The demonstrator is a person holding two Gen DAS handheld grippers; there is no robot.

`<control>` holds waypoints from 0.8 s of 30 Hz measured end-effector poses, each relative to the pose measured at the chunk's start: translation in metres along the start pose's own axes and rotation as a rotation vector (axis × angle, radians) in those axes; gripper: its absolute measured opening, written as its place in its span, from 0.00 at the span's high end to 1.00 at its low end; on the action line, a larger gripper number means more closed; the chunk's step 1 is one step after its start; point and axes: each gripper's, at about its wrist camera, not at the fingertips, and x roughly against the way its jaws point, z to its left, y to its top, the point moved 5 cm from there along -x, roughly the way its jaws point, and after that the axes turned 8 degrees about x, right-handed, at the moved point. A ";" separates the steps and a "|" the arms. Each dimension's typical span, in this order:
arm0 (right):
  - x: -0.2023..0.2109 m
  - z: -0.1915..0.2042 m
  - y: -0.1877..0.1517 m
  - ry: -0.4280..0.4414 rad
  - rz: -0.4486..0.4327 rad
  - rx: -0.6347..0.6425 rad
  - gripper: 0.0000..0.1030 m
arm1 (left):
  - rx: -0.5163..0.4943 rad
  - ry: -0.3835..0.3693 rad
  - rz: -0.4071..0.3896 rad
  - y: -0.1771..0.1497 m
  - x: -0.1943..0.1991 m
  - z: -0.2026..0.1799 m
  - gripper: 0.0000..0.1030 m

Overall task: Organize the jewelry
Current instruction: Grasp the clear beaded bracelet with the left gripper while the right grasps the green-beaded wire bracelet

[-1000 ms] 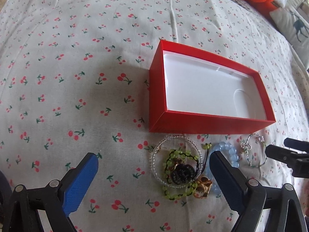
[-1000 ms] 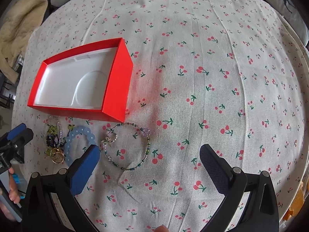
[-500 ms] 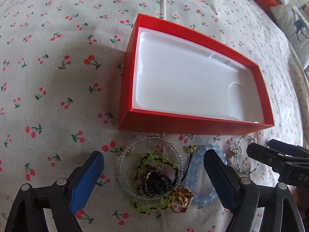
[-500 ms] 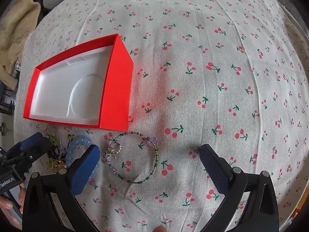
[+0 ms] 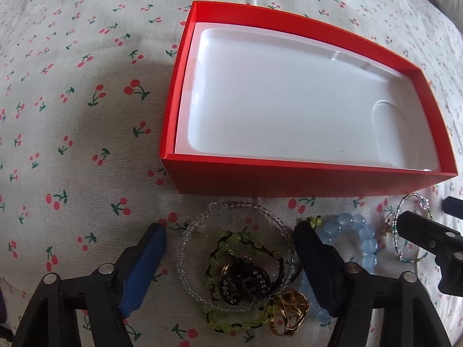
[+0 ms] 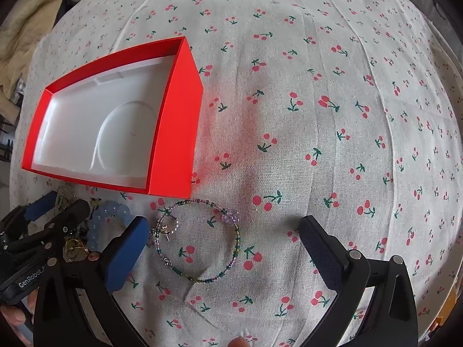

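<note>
A red box with a bare white insert lies on the cherry-print cloth. Just in front of it is a heap of jewelry: a clear bead bracelet, a green bead bracelet, a black studded piece and a gold ring. My left gripper straddles this heap, its jaws closing, the pads not pressing on anything. A pale blue bead bracelet lies just outside its right finger. My right gripper hangs open over a thin multicoloured bead bracelet with a purple flower bead.
The red box is just beyond and left of the right gripper. Bare cloth stretches to the right of it. A beige blanket lies off the far left edge. A person's fingertips show at the lower left.
Both grippers have sunk closer to the cloth and the jewelry. The left gripper's fingers have drawn nearer together around the heap. The right gripper's gap has stayed the same.
</note>
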 end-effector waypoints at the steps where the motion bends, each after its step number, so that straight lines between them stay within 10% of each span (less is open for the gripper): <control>1: -0.001 0.002 0.001 -0.004 -0.002 0.003 0.00 | 0.002 -0.001 -0.004 0.000 0.000 0.000 0.35; 14: -0.017 0.049 -0.010 -0.094 -0.020 0.143 0.01 | 0.035 -0.094 0.001 -0.002 0.015 0.015 0.46; 24: -0.020 0.081 -0.025 -0.082 -0.046 0.222 0.39 | 0.072 -0.143 0.007 -0.009 0.031 0.040 0.47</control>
